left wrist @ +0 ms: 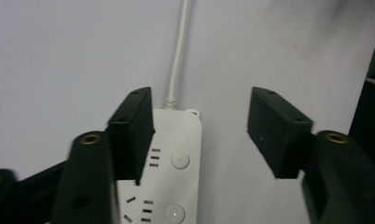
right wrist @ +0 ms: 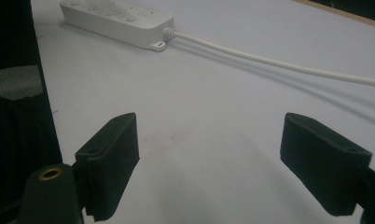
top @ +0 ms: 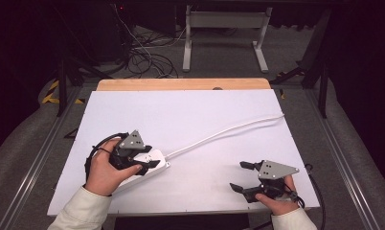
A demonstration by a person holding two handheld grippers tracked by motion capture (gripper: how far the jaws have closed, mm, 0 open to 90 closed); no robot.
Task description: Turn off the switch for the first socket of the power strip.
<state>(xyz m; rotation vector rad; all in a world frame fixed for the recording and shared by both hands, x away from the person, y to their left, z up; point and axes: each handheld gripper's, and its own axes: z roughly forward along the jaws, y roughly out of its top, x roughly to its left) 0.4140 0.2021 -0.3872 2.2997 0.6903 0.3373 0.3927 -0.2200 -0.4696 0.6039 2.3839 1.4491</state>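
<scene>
The power strip (top: 145, 165) lies at the table's (top: 205, 115) near left, its long axis running toward the cord (top: 219, 132) that trails off to the far right. The left gripper (top: 133, 155) hovers right over it, jaws apart, one jaw overlapping its edge. The right gripper (top: 250, 178), also open and empty, sits well apart at the near right.
</scene>
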